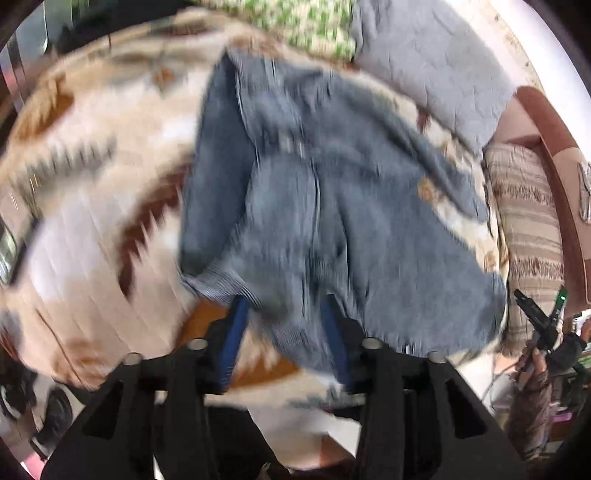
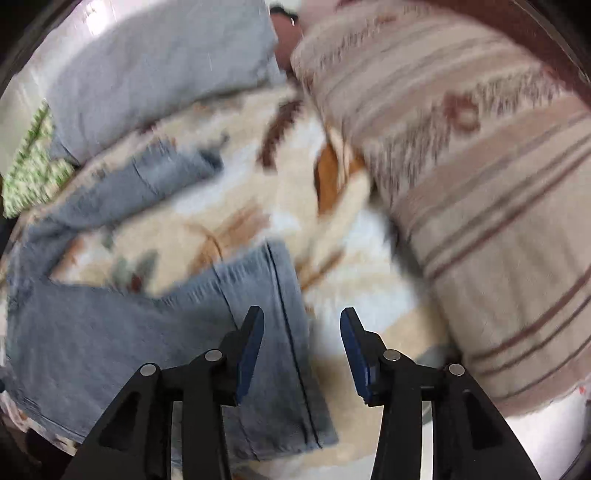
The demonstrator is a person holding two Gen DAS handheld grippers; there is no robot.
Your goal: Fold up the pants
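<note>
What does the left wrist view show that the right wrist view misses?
Only the left wrist view shows the waist end of the jeans, with cloth lying over the left gripper fingers, and a person's hand at the right edge. Only the right wrist view shows the open right gripper over a leg hem, nothing between its fingers. Both show the patterned blanket, grey pillow, striped pillow and green cloth.

Bed: covered by a patterned blanket (image 2: 229, 206).
On blanket: jeans (image 1: 332, 206), grey pillow (image 2: 159, 70), striped pillow (image 2: 480, 184) are laid.
</note>
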